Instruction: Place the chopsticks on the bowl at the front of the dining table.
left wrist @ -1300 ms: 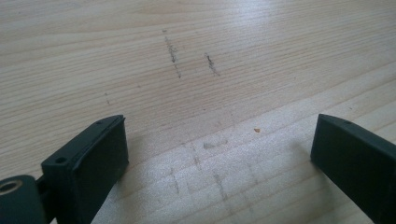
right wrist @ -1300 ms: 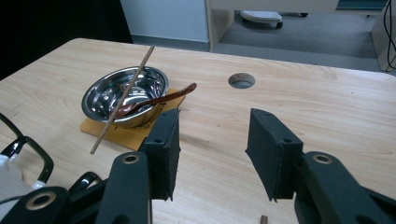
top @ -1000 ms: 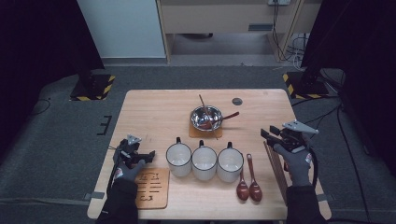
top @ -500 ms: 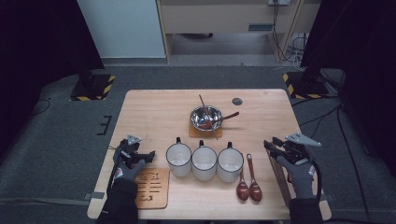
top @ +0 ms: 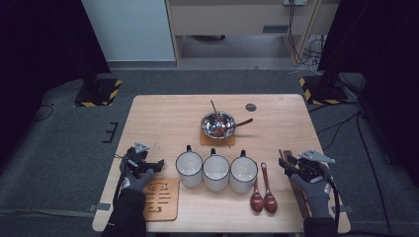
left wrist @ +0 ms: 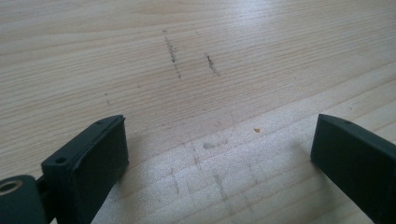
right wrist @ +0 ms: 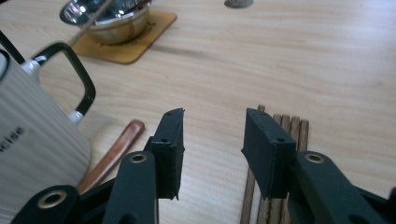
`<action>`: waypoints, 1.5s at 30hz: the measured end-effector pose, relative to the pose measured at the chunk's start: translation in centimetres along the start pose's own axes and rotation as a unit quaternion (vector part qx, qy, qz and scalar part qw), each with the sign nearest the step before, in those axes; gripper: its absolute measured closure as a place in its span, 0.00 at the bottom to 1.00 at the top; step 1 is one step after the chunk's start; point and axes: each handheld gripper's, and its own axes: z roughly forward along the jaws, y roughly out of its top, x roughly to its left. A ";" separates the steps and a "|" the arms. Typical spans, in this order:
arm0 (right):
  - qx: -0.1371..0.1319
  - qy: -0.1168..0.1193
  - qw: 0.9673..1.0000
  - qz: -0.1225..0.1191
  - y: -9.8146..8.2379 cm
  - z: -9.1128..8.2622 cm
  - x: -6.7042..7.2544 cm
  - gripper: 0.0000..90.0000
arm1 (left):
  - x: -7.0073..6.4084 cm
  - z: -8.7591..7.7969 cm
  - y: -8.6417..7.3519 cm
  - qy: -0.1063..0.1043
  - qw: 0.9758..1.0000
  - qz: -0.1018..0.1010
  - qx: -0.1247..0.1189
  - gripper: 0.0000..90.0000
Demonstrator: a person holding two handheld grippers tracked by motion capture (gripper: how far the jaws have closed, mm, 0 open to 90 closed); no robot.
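Item: table setting, work in hand at the right edge.

Right tongs point(right wrist: 212, 140): jaws part-open with nothing pressed between them; they have just been closing a little. The tongs hang low over the table point(top: 163, 118), with bare wood in the gap.

Chopsticks point(right wrist: 280, 140): a bundle of dark wooden sticks lying flat, just beside and partly under the right-hand jaw in the right gripper view; only one stick tip shows near the gap. In the high view the chopsticks point(top: 282, 157) lie under the same tongs point(top: 291, 165).

Left tongs point(left wrist: 219, 154): released, jaws wide apart over bare scuffed wood, nothing near them. In the high view they point(top: 153, 165) rest just beyond a small wooden board point(top: 160, 200).

Progress, as judged: the reach for the chopsticks looks nearly complete; the grip itself is not yet made, and lifting and placing remain.

Other stock: three white mugs point(top: 216, 172) in a row to the left of the right tongs; two brown spoons point(top: 262, 192) between mugs and tongs; a steel bowl point(top: 218, 123) on a coaster, with utensils in it, well ahead.

Writing: the nearest mug point(right wrist: 37, 140) shows letters reading roughly "cise", cut off by the frame. The board carries cut marks, too small to read.
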 end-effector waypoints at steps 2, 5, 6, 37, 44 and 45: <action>0.008 -0.002 1.000 0.003 -0.4 0.2 -0.1 0.66 | 0.0 0.0 0.0 0.000 1.000 0.000 0.000 0.03; 0.018 -0.003 1.000 0.005 -0.9 0.4 -0.1 0.68 | 0.0 0.0 0.0 0.000 1.000 0.000 0.000 0.03; 0.020 -0.004 1.000 0.005 -1.0 0.4 -0.1 0.68 | 0.0 0.0 0.0 0.000 1.000 0.000 0.000 0.03; 0.078 -0.046 0.996 -0.004 -2.4 1.3 -0.5 0.82 | 0.0 0.0 0.0 0.000 1.000 0.000 0.000 0.03; 0.082 -0.050 0.995 -0.007 -2.4 1.5 -0.5 0.83 | 0.0 0.0 0.0 0.000 1.000 0.000 0.000 0.03; 0.082 -0.051 0.995 -0.008 -2.4 1.5 -0.5 0.83 | 0.0 0.0 0.0 0.000 1.000 0.000 0.000 0.03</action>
